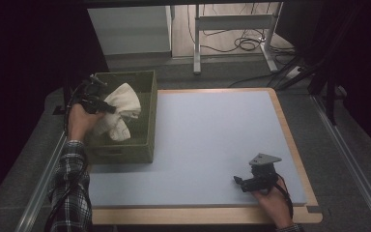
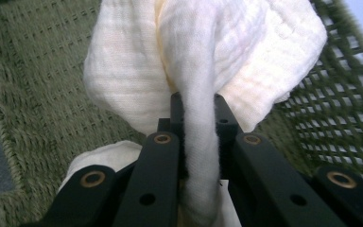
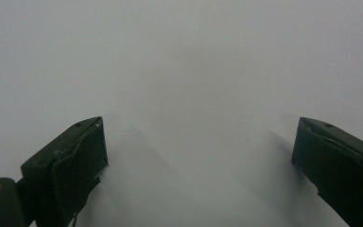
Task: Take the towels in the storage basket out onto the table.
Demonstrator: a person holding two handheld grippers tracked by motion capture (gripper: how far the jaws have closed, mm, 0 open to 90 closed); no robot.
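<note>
the left gripper (image 1: 107, 107) hangs over the green woven basket (image 1: 147, 125) at the table's left side, its 2 black jaws pinching a fold of the white cloth (image 1: 121, 104). in the left gripper view the cloth (image 2: 208, 61) runs up between the jaws as a narrow band, then billows out wide above them, with the basket's woven wall (image 2: 38, 94) behind it and more white fabric lower down beside the jaws. most of the cloth hangs inside the basket's rim. the right gripper (image 1: 239, 181) rests low on the pale blue mat (image 1: 212, 130) near the table's front right corner, well apart from the basket; its jaws stand spread wide with nothing between them.
</note>
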